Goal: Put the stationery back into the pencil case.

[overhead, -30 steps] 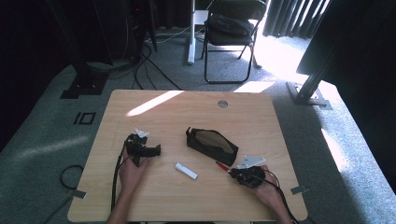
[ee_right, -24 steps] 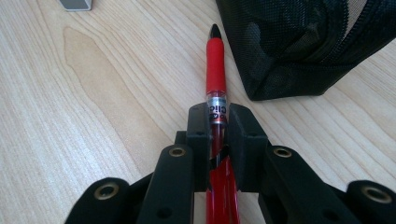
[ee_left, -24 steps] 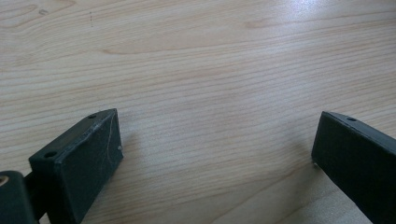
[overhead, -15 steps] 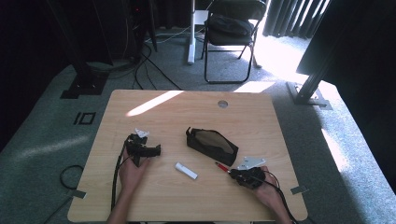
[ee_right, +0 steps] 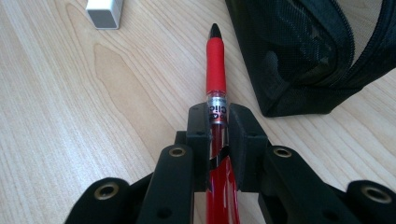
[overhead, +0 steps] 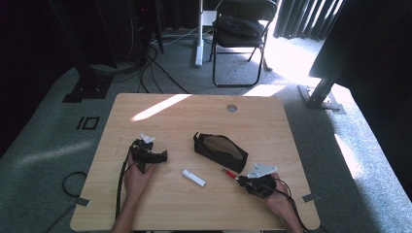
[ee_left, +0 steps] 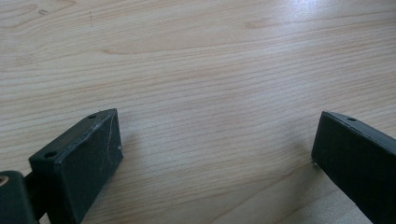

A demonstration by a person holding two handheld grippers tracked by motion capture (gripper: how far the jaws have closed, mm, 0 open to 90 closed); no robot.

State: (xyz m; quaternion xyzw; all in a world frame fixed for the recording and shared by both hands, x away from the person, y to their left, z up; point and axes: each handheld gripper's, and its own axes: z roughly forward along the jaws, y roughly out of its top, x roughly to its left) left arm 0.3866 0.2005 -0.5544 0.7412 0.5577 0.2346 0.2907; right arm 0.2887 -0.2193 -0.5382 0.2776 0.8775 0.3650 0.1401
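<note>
The right gripper [ee_right: 218, 135], black w/ two jaws, is clamped on a red pen with a black tip and red rubber grip [ee_right: 215, 70], the barrel pinched between the pads approx. mid-length and the tip pointing away from the hand. In the high view that gripper [overhead: 243, 179] sits just beside the near right corner of the black mesh zip pouch [overhead: 219, 151], the pen [overhead: 229, 173] angled toward the pouch's near edge, tip close to it but apart. The person's right hand [overhead: 277, 199] wraps the gripper from behind, cable trailing off toward the table's near edge.

The left gripper [overhead: 158, 156], held in the left hand [overhead: 138, 174], lies well left of the pouch w/ its jaws wide apart and nothing between them; its own view shows the two black pads [ee_left: 88, 154] low over bare wood grain.

A small white rectangular block, poss. an eraser [overhead: 193, 177], rests on the tabletop in front of the pouch, between the two grippers; the right gripper view catches its end [ee_right: 105, 11] left of the pen tip. The pouch [ee_right: 317, 51] lies partly unzipped, on the light wooden table [overhead: 204, 111], roughly at its centre.

Beyond the table: a dark folding chair [overhead: 240, 29] on grey carpet, w/ sunlight behind.
</note>
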